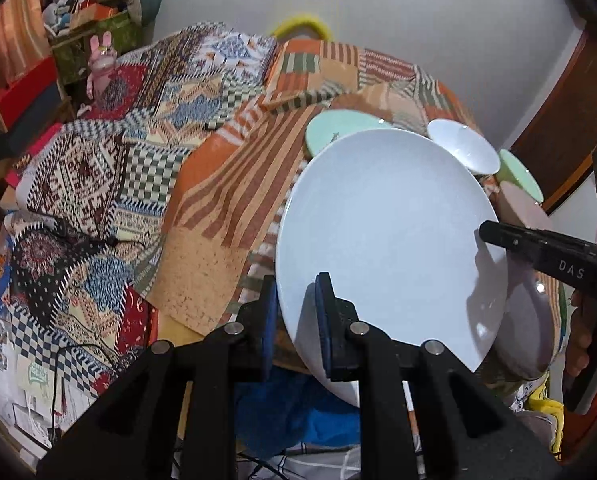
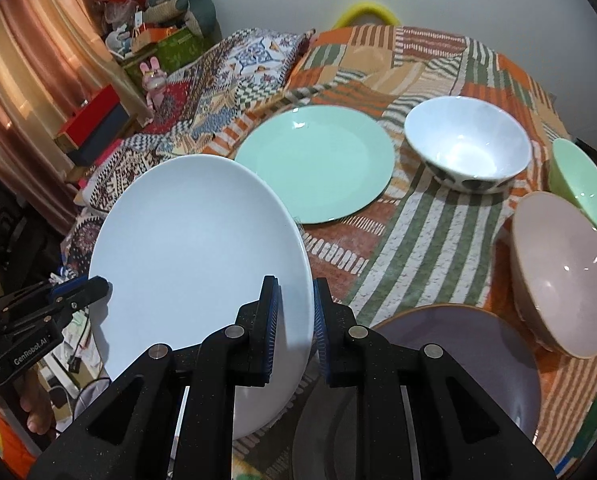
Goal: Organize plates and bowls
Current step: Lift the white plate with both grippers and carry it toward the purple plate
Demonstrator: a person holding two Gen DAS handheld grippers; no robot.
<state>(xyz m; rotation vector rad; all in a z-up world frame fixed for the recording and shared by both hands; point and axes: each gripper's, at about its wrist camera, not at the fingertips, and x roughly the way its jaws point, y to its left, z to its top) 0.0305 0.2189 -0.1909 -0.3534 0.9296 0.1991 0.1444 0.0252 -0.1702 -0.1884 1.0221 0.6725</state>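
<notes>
A white plate (image 1: 386, 232) is held tilted above the table's near edge; it also shows in the right wrist view (image 2: 194, 256). My left gripper (image 1: 296, 312) is shut on its left rim. My right gripper (image 2: 294, 312) is shut on its right rim, and shows in the left wrist view (image 1: 494, 236). The left gripper shows in the right wrist view (image 2: 94, 288). On the table lie a mint plate (image 2: 314, 160), a white spotted bowl (image 2: 466, 148), a green bowl (image 2: 582, 184), a pink bowl (image 2: 562, 272) and a lilac plate (image 2: 470, 356).
The table carries a striped patchwork cloth (image 2: 410, 232). A second patterned cloth (image 1: 110, 184) covers the surface to the left. Boxes, a pink rabbit toy (image 2: 154, 80) and a curtain (image 2: 26, 80) stand at the far left. A wall lies behind.
</notes>
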